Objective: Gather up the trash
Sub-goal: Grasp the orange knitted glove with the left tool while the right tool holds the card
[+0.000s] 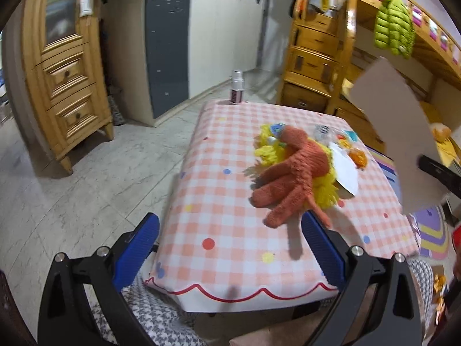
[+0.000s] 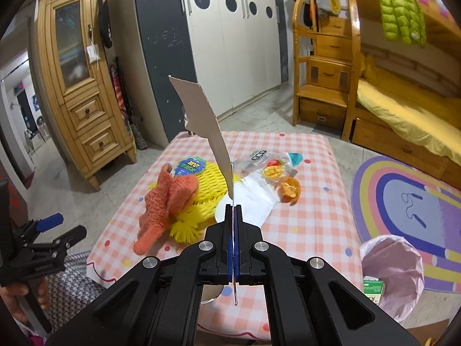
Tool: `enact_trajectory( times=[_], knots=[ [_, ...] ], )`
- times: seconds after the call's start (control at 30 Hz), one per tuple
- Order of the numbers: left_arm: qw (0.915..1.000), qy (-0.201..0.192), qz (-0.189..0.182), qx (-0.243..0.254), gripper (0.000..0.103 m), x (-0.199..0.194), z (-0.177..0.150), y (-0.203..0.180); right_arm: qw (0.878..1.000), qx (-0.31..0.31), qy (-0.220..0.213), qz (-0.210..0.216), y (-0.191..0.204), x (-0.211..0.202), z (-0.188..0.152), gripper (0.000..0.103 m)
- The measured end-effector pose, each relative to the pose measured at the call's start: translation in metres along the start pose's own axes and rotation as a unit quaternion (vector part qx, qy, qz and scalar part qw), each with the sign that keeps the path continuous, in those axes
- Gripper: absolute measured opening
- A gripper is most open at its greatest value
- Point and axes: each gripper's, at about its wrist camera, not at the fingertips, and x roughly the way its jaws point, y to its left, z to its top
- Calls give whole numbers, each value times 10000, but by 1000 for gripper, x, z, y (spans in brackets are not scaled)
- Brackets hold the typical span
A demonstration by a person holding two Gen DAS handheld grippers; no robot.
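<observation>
Cardboard (image 2: 206,127), a flat grey-brown piece, stands up edge-on from our right gripper (image 2: 234,210), whose 2 blue pads are pressed together on its lower edge; it is lifted clear above the table (image 2: 317,230). From the left wrist view we see the same sheet (image 1: 400,132) hanging in the air at the right, over the table's far side. Our left gripper (image 1: 230,230) has its jaws spread wide with nothing between them, held over the near edge of the pink checked tablecloth (image 1: 230,173). On the cloth lie an orange knitted glove (image 2: 167,201) on top of yellow foam fruit netting (image 2: 207,184), a blue and green juice label (image 2: 188,167) just behind it, a clear fruit snack wrapper (image 2: 268,164), a white paper piece (image 2: 253,201) and an orange peel (image 2: 289,189) beside that. A bin lined with a pink bag (image 2: 391,268) stands on the floor at the table's right, near a striped rug (image 2: 403,196).
</observation>
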Motion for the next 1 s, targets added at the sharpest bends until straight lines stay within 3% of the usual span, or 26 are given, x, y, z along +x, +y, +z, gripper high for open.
enact_trajectory(
  times=[0.17, 0.4, 0.53, 0.7, 0.8, 0.87, 0.97, 1.0],
  knots=[
    [9996, 212, -145, 83, 96, 12, -1, 1, 9999, 141, 4, -88, -10, -11, -10, 0],
    [9981, 145, -519, 314, 95, 30, 3, -14, 9987, 385, 154, -290, -30, -10, -27, 0],
    [9957, 96, -743, 540, 88, 42, 16, -33, 9981, 478, 225, -322, -37, -6, -32, 0],
    [9930, 526, -674, 815, 74, 78, 28, -58, 9980, 476, 259, -332, -39, -3, -33, 0],
    [9915, 646, -820, 771, 74, 88, 29, -66, 9978, 500, 311, -288, -40, 0, -36, 0],
    [9903, 740, -869, 792, 69, 94, 28, -72, 9977, 526, 349, -263, -42, 2, -38, 0],
    [9894, 893, -843, 778, 45, 104, 26, -75, 9977, 530, 369, -223, -40, 2, -41, 0],
    [9895, 907, -820, 767, 32, 105, 26, -75, 9977, 527, 362, -205, -39, 0, -41, 0]
  ],
)
